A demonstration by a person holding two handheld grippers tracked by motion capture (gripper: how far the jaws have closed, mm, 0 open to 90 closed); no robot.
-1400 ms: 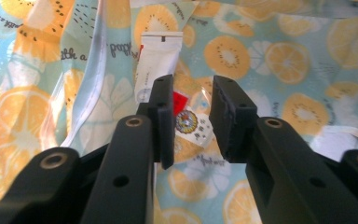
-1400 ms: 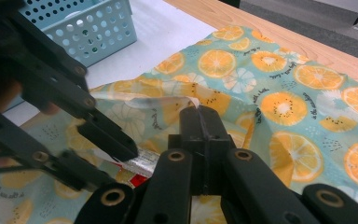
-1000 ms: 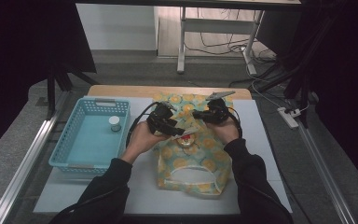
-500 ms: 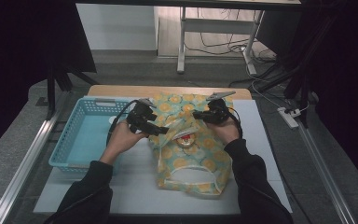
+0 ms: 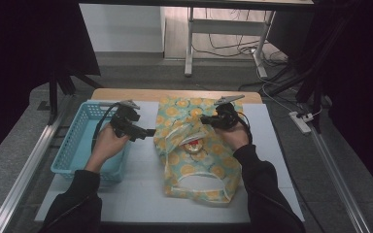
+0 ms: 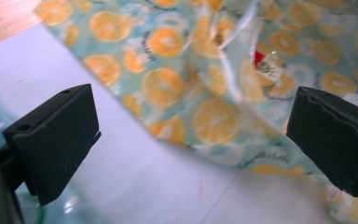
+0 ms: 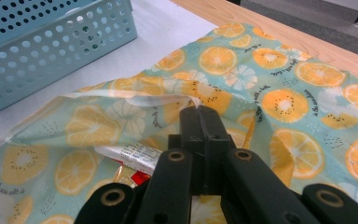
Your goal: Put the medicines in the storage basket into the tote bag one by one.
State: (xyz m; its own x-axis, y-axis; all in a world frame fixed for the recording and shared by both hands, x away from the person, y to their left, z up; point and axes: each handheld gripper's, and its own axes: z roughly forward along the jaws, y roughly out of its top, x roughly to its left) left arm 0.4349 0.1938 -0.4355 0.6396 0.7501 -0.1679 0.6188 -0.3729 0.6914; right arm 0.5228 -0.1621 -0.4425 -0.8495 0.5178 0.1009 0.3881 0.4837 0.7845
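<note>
Peering into the orange-print bag (image 5: 196,145) lying mid-tabletop (image 5: 141,194), we make out only part of a packet (image 5: 193,144) in its mouth, the rest hidden by fabric. Our right hand-held gripper (image 5: 205,119) is clamped on the bag's rim; the left hand-held gripper (image 5: 151,132), jaws just opening and now wide apart with nothing between, hangs beside the bag's left edge. Bare tabletop separates bag and blue basket (image 5: 73,145).

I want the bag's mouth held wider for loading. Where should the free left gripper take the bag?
Grip the loose left rim of the bag, coming level from the basket side: that edge stands raised, opposite the right gripper pinching the other rim.
</note>
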